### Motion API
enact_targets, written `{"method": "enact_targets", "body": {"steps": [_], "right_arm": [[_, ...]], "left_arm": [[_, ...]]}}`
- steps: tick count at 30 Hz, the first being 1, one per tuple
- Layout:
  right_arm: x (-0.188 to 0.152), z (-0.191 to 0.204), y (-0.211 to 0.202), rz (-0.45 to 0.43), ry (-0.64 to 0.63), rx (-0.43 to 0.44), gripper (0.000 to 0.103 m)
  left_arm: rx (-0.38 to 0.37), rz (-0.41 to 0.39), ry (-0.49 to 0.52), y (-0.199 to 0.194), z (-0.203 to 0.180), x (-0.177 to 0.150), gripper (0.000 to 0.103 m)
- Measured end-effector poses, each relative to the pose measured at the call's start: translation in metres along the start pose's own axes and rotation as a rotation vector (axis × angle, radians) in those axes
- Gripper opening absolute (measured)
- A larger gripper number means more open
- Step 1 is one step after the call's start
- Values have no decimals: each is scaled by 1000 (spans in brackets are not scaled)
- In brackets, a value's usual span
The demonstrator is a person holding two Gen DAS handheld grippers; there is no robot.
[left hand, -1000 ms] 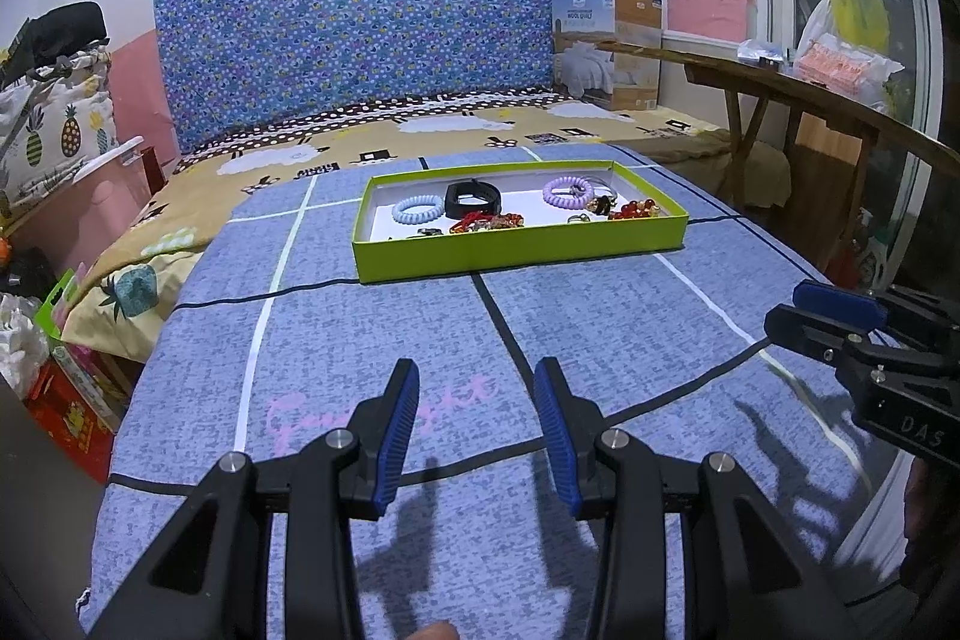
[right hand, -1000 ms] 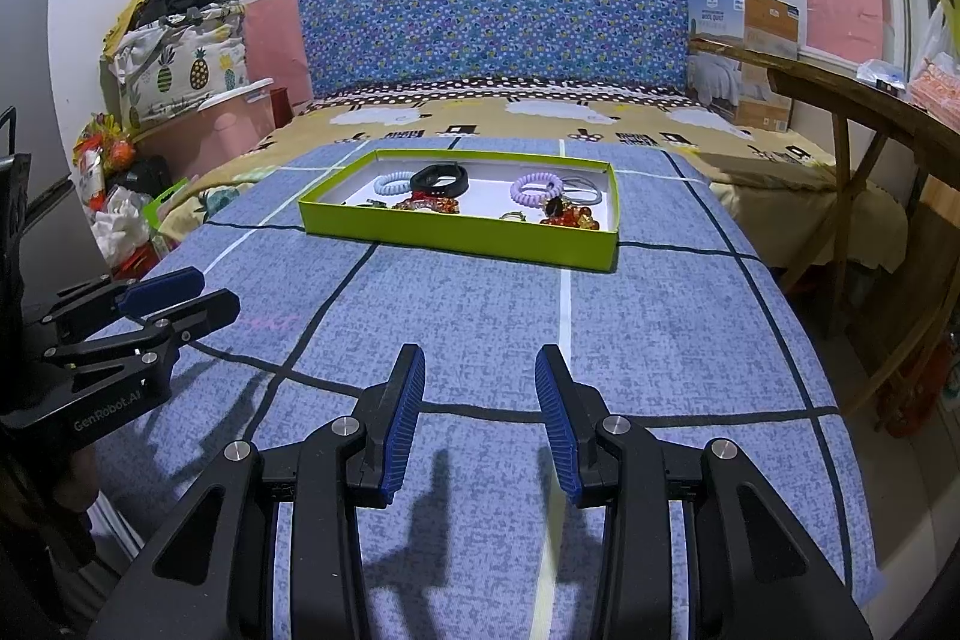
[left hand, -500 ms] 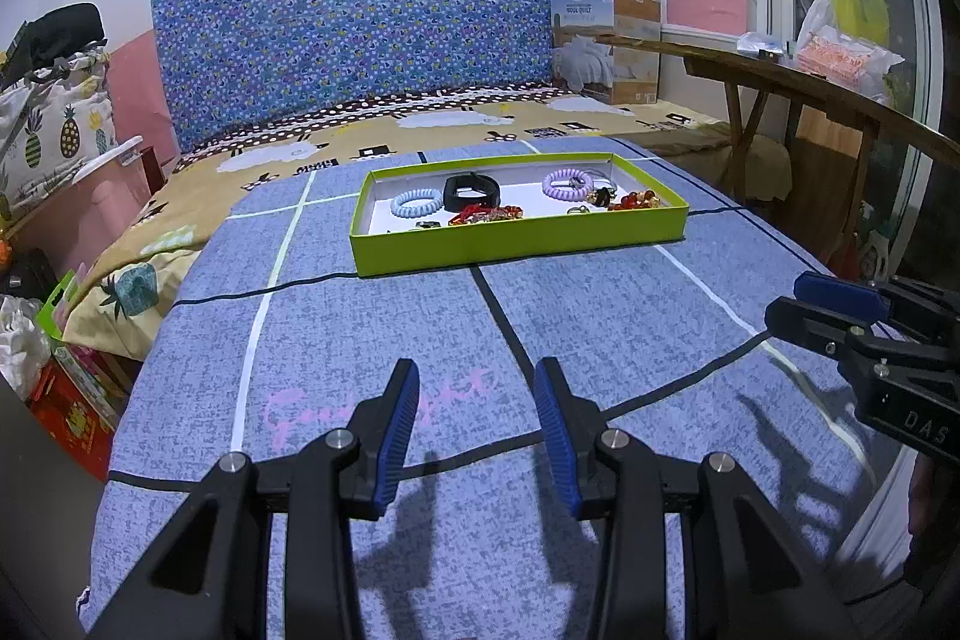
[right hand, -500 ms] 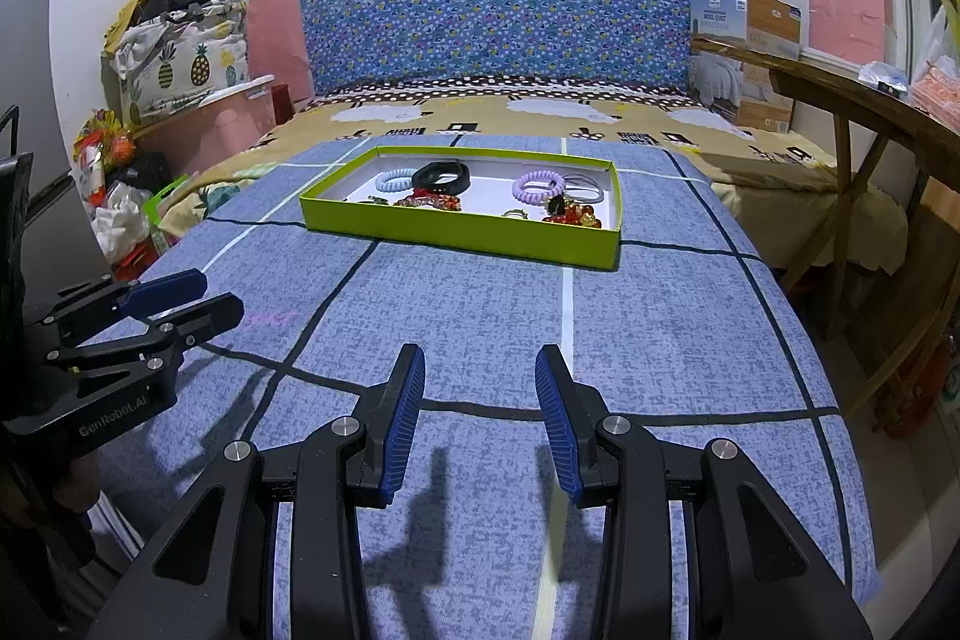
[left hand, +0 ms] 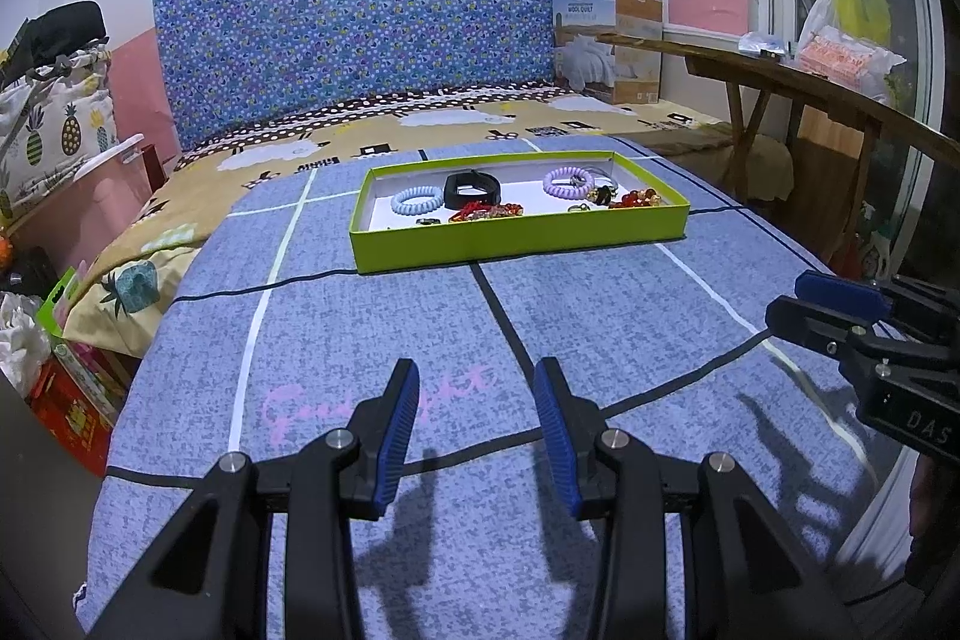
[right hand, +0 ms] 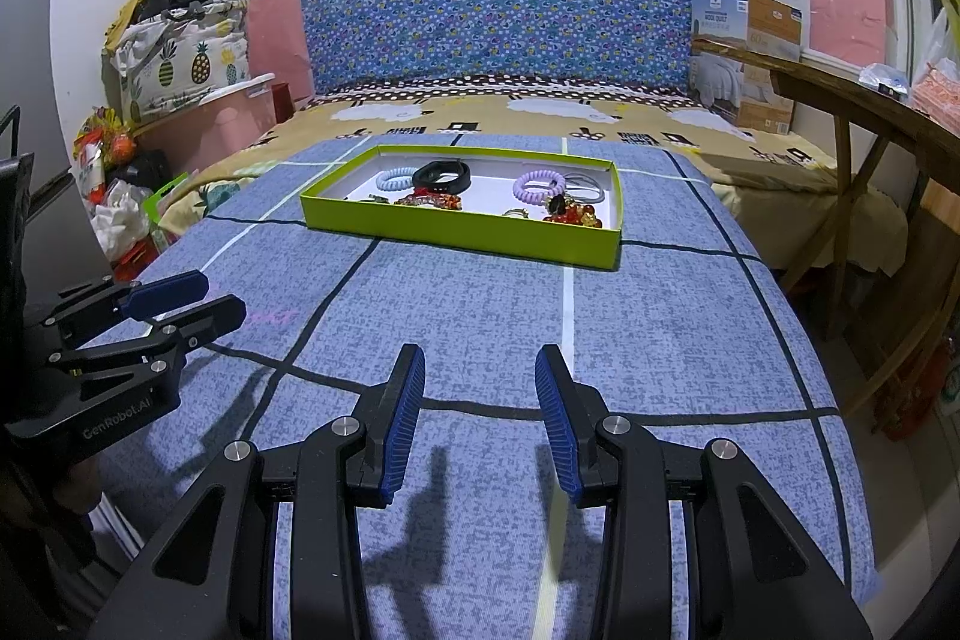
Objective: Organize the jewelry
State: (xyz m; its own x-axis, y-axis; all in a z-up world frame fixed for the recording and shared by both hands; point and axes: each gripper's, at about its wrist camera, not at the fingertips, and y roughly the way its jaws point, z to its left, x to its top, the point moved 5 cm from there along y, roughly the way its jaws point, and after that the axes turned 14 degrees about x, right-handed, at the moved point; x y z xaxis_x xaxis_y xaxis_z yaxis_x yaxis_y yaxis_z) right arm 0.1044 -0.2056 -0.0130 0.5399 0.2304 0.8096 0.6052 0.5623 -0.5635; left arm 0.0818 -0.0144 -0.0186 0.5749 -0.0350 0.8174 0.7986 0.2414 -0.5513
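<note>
A lime-green tray [left hand: 516,244] [right hand: 456,232] lies on the blue bedspread, well ahead of both grippers. Inside it are a pale blue coil tie [left hand: 416,202], a black band [left hand: 472,187], a purple coil tie [left hand: 564,181], a red beaded bracelet [left hand: 486,213] and amber beads [left hand: 636,201]. My left gripper [left hand: 474,376] hovers open over the near part of the spread, nothing between its blue pads. My right gripper [right hand: 480,358] is open and empty too, level with it on the right. Each one shows at the edge of the other's view: right gripper [left hand: 789,297], left gripper [right hand: 222,295].
A blue patterned headboard [left hand: 372,34] stands behind the bed. A cardboard box [left hand: 609,40] sits at the far right corner, and a wooden bench [right hand: 864,100] runs along the right side. Bags and clutter [right hand: 120,196] pile up on the floor to the left.
</note>
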Motion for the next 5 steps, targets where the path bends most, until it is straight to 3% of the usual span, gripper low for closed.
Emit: {"method": "enact_targets", "body": {"steps": [5], "right_arm": [[0,0,0,0,0,0,39]], "left_arm": [[-13,-4,2,-2,-2,1,42]]}}
